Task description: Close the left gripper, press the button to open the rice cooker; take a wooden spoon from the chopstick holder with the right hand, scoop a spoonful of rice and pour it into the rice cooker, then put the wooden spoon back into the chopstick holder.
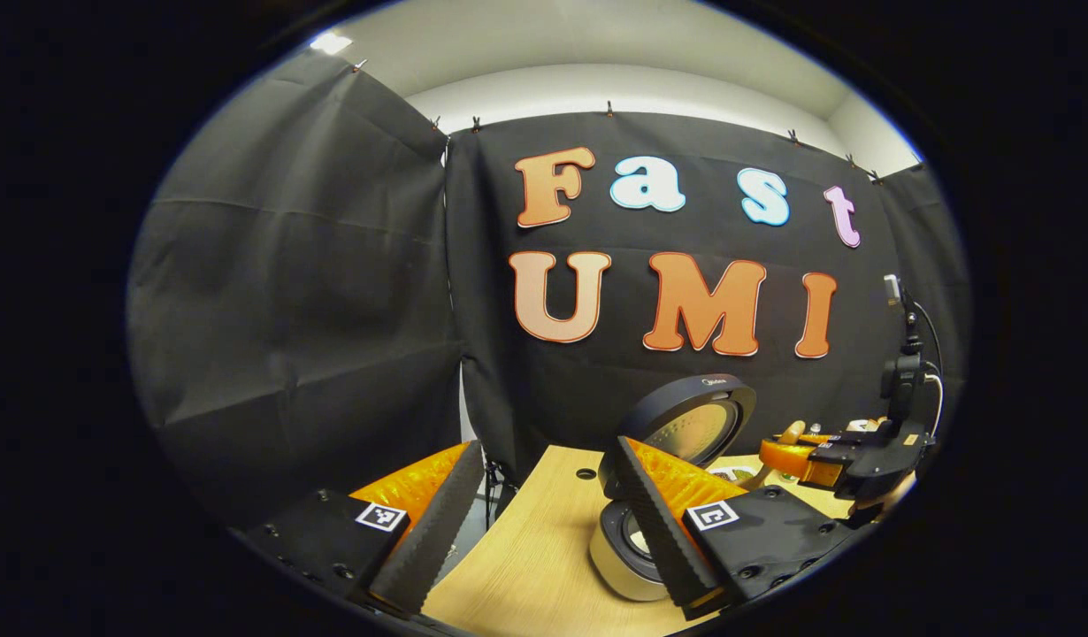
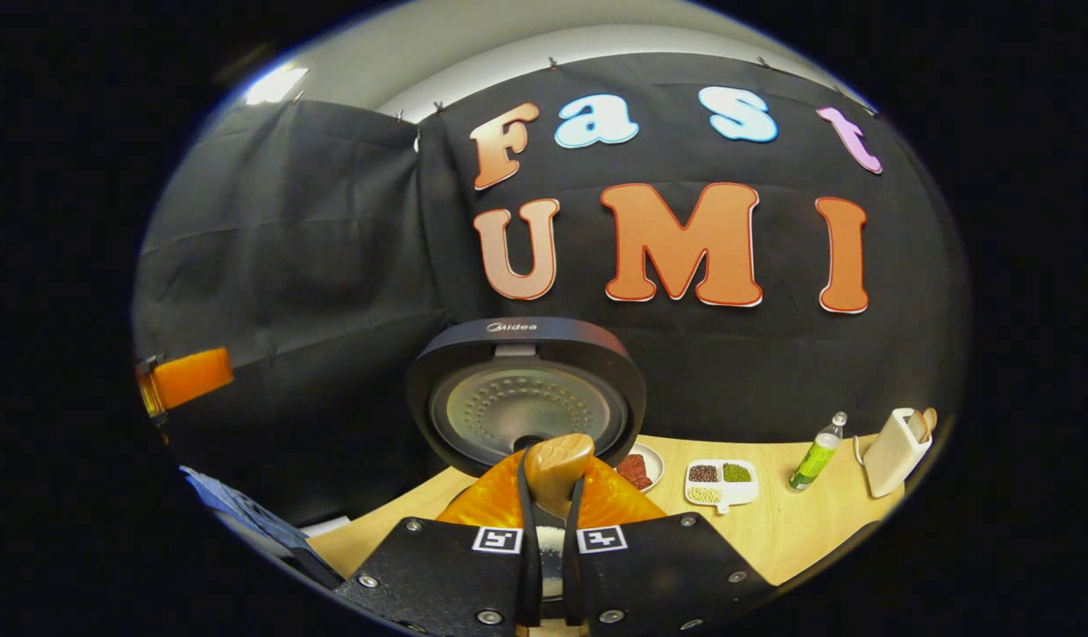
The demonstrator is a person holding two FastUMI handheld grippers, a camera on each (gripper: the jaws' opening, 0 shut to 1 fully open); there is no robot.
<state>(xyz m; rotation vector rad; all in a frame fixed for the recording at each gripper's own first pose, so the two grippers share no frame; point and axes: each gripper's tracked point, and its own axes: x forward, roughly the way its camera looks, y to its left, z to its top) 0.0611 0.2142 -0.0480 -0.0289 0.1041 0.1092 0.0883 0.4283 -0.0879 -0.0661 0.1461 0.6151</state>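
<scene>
Your right tongs (image 2: 551,495) pinch the wooden spoon (image 2: 557,464) right in front of the open rice cooker (image 2: 526,398) (its lid stands straight up). Your left tongs (image 1: 544,513) are spread wide over the wooden surface (image 1: 526,548). Far right stands the chopstick holder (image 2: 893,451), beside a green bottle (image 2: 814,460).

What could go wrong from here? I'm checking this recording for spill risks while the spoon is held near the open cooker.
1. The right gripper pinches the wooden spoon on a narrow stretch; it could twist and tip early.
2. The rice cooker lid stands up just behind the spoon, so lifting may knock it.
3. The open left gripper sits close to the cooker and could bump it.
</scene>
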